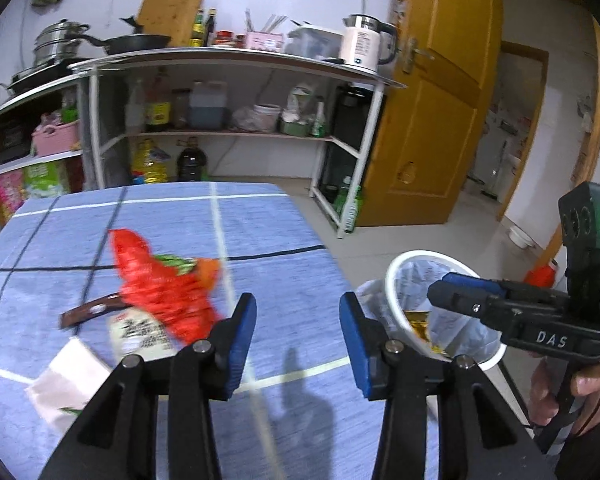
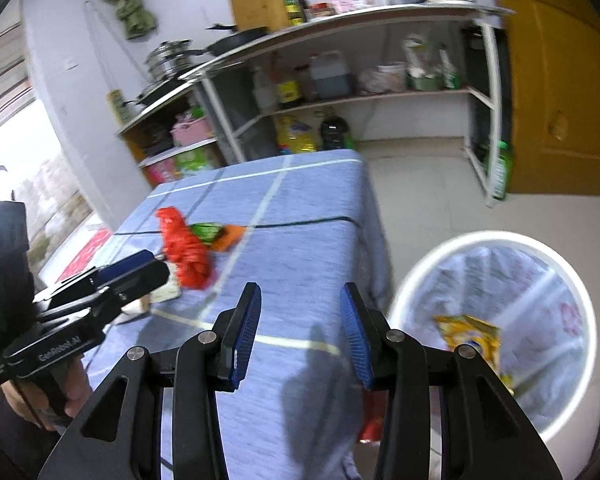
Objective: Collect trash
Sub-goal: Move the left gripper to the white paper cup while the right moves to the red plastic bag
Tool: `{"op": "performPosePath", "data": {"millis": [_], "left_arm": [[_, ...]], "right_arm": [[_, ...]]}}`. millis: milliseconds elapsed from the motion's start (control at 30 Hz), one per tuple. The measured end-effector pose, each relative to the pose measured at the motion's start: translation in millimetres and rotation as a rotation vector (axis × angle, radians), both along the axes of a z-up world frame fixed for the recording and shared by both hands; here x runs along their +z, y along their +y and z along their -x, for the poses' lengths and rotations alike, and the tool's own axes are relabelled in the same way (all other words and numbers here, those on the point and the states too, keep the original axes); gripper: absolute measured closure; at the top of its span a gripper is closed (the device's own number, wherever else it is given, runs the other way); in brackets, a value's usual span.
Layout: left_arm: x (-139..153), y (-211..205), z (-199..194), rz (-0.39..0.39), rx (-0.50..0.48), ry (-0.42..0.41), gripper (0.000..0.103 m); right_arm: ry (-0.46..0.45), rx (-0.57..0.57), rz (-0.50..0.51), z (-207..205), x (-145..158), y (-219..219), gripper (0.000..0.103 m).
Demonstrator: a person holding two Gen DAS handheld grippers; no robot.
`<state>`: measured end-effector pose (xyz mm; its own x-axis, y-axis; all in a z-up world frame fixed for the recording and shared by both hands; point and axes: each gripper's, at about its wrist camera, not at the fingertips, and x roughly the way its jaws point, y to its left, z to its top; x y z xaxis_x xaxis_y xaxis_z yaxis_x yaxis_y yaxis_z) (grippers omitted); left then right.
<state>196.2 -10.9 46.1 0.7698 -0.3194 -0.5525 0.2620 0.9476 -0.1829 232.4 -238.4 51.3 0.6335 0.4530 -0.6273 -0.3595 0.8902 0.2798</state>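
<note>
A red and orange snack wrapper lies crumpled on the blue checked tablecloth, with a brown wrapper and a white packet beside it. My left gripper is open and empty, just right of the red wrapper. A white bin with a plastic liner stands on the floor right of the table and holds a yellow wrapper. My right gripper is open and empty above the table's right edge, left of the bin. The red wrapper also shows in the right wrist view.
Metal kitchen shelves with pots, bottles and a kettle stand behind the table. A wooden door stands open at the right. A red item lies on the floor by the table's cloth.
</note>
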Motion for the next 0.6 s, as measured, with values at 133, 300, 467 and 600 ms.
{"op": "performPosePath", "data": {"millis": [133,300,467,600], "left_arm": [[-4.4,36.4,8.1,-0.018,0.062,-0.014,0.049],[-13.0,85.1,15.0,-0.035,0.153,-0.012,0.042],[-25.8,123.7,19.6,-0.031,0.223,0.009,0.037],[-38.5,143.0,21.5,-0.031,0.252,0.038,0.034]], "right_arm": [[-0.02,0.076,0.008,-3.1,1.5,31.7,0.061],[-0.01,0.152,0.02,-12.8,-6.2,67.5,0.054],[0.014,0.213,0.047,-24.2,-18.6,97.5,0.054],[0.023,0.261,0.065,-32.9,-24.7,118.7,0.054]]}}
